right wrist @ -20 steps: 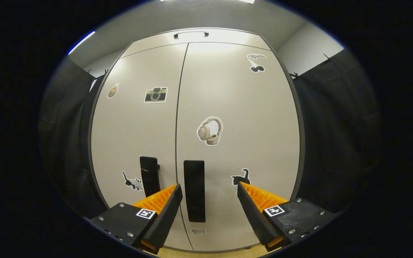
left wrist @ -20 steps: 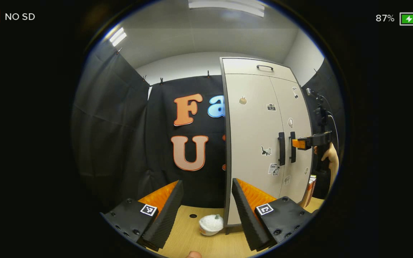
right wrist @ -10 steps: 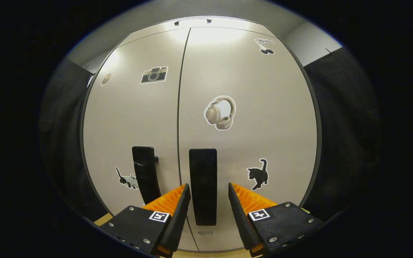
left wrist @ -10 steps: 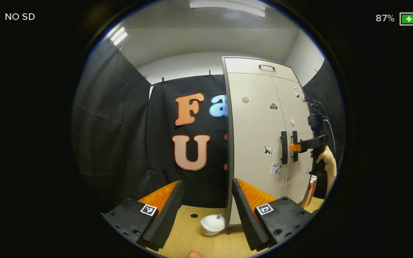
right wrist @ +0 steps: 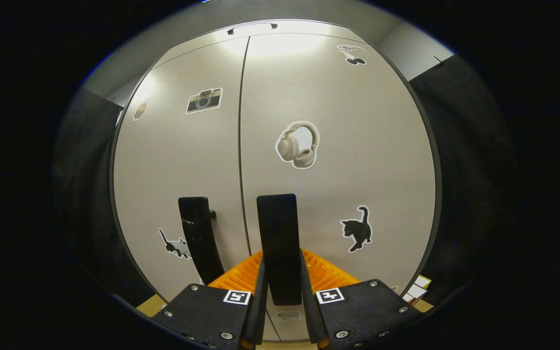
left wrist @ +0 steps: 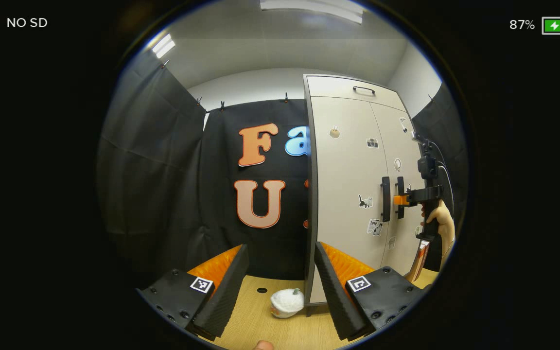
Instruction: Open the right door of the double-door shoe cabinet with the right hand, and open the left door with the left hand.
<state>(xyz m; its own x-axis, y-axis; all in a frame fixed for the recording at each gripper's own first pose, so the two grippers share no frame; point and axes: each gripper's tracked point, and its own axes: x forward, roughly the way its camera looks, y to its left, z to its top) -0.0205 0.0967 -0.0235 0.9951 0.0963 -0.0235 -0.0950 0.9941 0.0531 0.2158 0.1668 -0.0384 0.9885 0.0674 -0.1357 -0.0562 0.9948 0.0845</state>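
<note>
The pale double-door shoe cabinet (left wrist: 348,160) stands with both doors closed. In the right gripper view, my right gripper (right wrist: 282,277) is shut on the black vertical handle (right wrist: 277,228) of the right door (right wrist: 348,160), a finger pressed on each side. The left door (right wrist: 183,160) carries its own black handle (right wrist: 197,233), which is untouched. In the left gripper view, my left gripper (left wrist: 280,248) is open and holds nothing. It hangs well back from the cabinet, to the left of it. The same view shows the right gripper (left wrist: 399,200) at the handles, held by a hand (left wrist: 440,218).
A white knitted ball (left wrist: 286,303) lies on the wooden floor (left wrist: 255,330) by the cabinet's near corner. Something flat and colourful (left wrist: 420,257) leans beside the cabinet on the right. A top flap with a small handle (left wrist: 363,89) sits above the doors. Black cloth walls surround the booth.
My right gripper moved in on the right door's handle and closed from open to shut on it. The left gripper barely moved. Both doors stay closed.
</note>
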